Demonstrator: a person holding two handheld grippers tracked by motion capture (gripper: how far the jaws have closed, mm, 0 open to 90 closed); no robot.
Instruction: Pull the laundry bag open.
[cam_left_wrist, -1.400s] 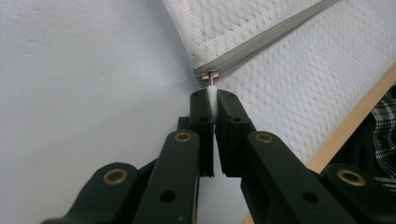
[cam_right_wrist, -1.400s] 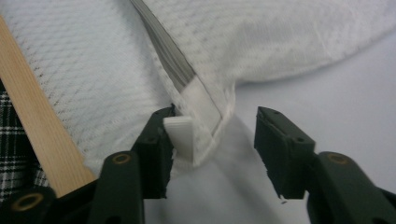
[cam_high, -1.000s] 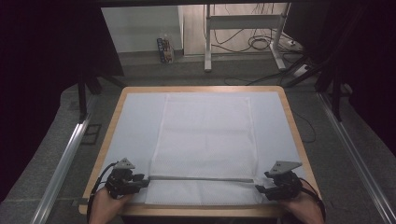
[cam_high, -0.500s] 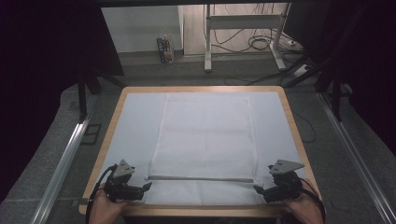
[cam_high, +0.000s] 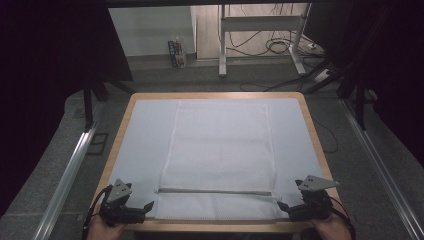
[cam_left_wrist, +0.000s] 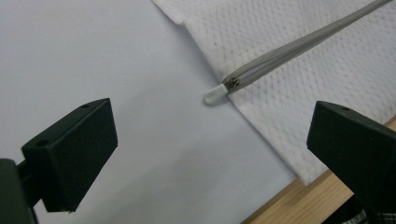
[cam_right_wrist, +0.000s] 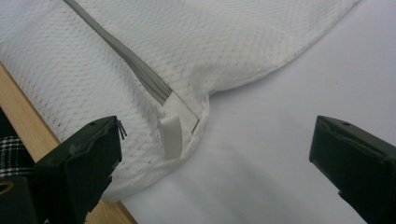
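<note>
Slid outward from mesh bag (cam_high: 218, 160): left gripper (cam_high: 146, 207); jaws on both just opened, nothing between. High view: bag flat on table (cam_high: 125, 120), right gripper (cam_high: 283, 206) beside corner. Left gripper view: spread, zipper (cam_left_wrist: 299, 49) end ahead. Right gripper view: spread, bag corner ahead.

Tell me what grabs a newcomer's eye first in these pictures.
The white mesh laundry bag lies flat in the middle of the pale table mat, its grey zipper running across near the person's edge. At each end of that zipper waits a black claw, the left claw and the right claw, both with jaws wide and nothing between them.
</note>
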